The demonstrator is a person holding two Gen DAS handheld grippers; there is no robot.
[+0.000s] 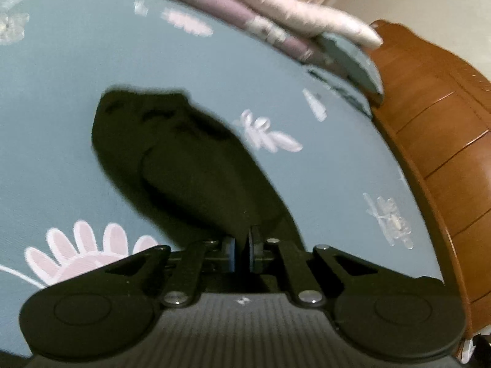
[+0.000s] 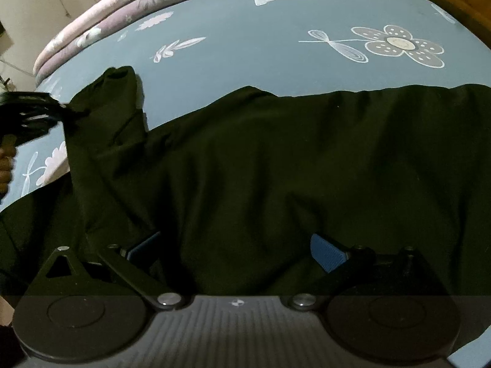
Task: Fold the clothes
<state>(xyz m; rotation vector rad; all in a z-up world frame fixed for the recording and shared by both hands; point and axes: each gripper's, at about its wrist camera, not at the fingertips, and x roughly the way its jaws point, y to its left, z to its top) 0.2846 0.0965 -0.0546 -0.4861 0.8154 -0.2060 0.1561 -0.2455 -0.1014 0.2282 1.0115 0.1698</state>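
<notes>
fingers first: the left gripper (image 1: 245,253) has its blue pads (image 1: 230,253) pinched together with only a sliver between them, and a strip of the black garment (image 1: 190,165) runs right up into that gap, so it looks clamped on the cloth's edge, though the view is blurry. the right gripper (image 2: 236,251) is the opposite, jaws spread as wide as they go, one blue pad (image 2: 326,253) out on each side, nothing squeezed, just hovering low over the dark fabric.

what each camera gives you is pretty different. the left wrist view only shows a narrow tongue of the garment, starting at the pads and running away up and to the left, ending in a rounded, bunched end on the blue floral bedsheet (image 1: 61,107). the right wrist view shows the bulk of it: the black garment (image 2: 276,168) fills the whole lower half of the frame, its long axis running side to side across the bed, far edge lying fairly straight. at the left end of that view a narrower part sticks up away from the camera, and that's where you can see the other gripper with a hand (image 2: 6,165) behind it at the frame edge.

farther back, the sheet's big flower print (image 2: 399,44) shows only from the right side. folded pink and mauve quilts (image 1: 276,6) sit at the far edge of the bed, and the left view alone catches the wooden bed frame (image 1: 445,153) on its right.
</notes>
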